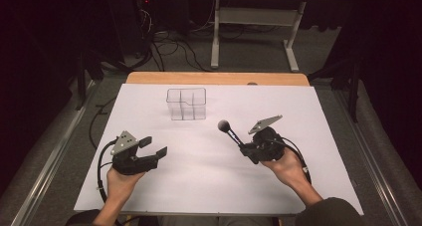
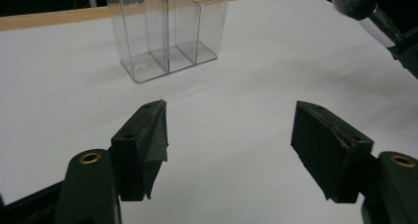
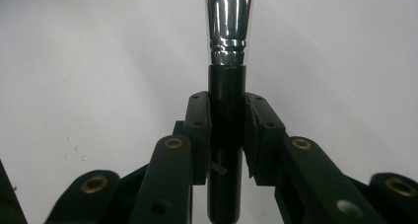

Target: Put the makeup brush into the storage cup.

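Nearest the person, both forearms came in from the bottom edge of the high view, each hand wrapped around a black gripper over the white sheet (image 1: 209,186) that covered the table. The left gripper (image 1: 153,147) sat at the near left of the sheet, its jaws standing wide apart with nothing between them; in the left gripper view the two black pads (image 2: 148,145) framed only bare white surface, and a flap of the pad's dark covering hung loose along the edge of the left one.

The right gripper (image 1: 246,149) sat at about the same depth on the right side, well apart from the left one. Its jaws were clamped on the black handle of a makeup brush (image 1: 230,132). In the right gripper view the handle (image 3: 226,135) ran straight up between the two pads, which pressed on it from both sides, and a shiny metal ferrule (image 3: 228,21) rose above them. From above, the brush slanted away from the gripper toward the middle of the table, its rounded dark bristle head raised over the sheet.

Beyond the brush head, left of it and near the far edge of the sheet, stood a clear plastic organizer (image 1: 186,104), upright, with inner walls dividing it into compartments. A strip of wooden tabletop (image 1: 149,78) showed behind the sheet.
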A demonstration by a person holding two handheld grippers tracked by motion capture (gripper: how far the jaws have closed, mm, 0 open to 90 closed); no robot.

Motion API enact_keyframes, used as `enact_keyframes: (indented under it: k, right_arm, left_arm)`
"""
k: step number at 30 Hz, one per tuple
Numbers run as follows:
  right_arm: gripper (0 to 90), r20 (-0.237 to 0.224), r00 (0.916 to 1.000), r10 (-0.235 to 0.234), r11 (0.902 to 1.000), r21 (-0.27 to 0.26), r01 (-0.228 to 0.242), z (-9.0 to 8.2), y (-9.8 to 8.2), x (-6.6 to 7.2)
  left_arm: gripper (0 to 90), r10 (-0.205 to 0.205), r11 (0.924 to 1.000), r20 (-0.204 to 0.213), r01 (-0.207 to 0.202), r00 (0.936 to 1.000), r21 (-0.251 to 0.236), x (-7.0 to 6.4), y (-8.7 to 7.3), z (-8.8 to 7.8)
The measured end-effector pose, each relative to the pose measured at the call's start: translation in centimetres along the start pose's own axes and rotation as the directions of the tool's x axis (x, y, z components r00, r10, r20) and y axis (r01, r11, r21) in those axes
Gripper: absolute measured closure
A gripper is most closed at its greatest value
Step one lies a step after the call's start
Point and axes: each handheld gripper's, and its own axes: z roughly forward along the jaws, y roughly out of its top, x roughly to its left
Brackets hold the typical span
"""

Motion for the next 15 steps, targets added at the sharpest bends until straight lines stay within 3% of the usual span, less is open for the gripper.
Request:
enact_keyframes:
  k: [15]
  right_arm:
    - [76.7,-0.029,0.9996,-0.002,0.9968,-0.080,0.000,-0.5,-1.2,1.6]
  left_arm:
    - [30.1,0.011,0.9999,0.015,-0.011,0.9998,0.004,-0.3,0.0,0.1]
